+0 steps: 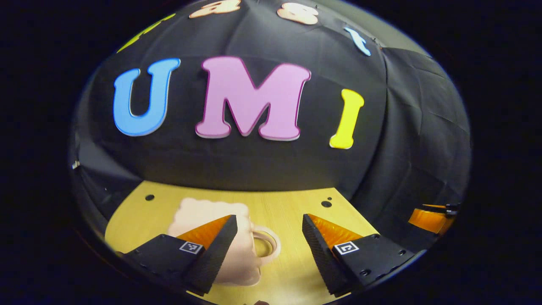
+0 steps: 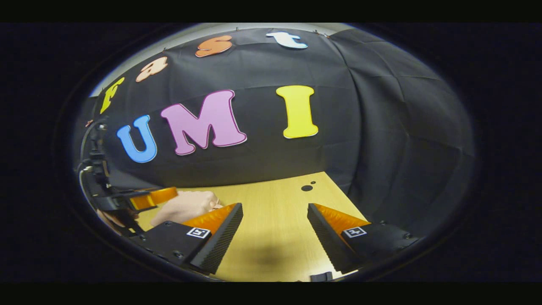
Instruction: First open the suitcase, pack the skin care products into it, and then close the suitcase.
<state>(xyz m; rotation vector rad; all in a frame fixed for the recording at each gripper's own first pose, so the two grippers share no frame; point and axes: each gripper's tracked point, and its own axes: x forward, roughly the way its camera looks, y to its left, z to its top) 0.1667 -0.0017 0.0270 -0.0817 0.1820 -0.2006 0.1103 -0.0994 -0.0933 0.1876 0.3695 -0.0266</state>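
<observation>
Now, in the left gripper view, we see the left gripper at the bottom of the frame with its fingers spread wide apart and nothing between them. Below and behind it lies the wooden table, pale and marked by a few small dark holes toward its far edge. On that table, lower left of centre, sits the pink suitcase, a small rounded case with a loop handle pointing toward the middle of the frame; the gripper's left-hand finger overlaps it in the picture, though we cannot tell whether it touches. The case looks closed from here. At the right edge of this view, part of the right gripper pokes in.

In the right gripper view, that gripper also hangs released above bare tabletop, fingers well apart, grasping nothing. The suitcase appears at the lower left, partly hidden behind the finger, with the left gripper just beside it at the frame's left edge.
</observation>
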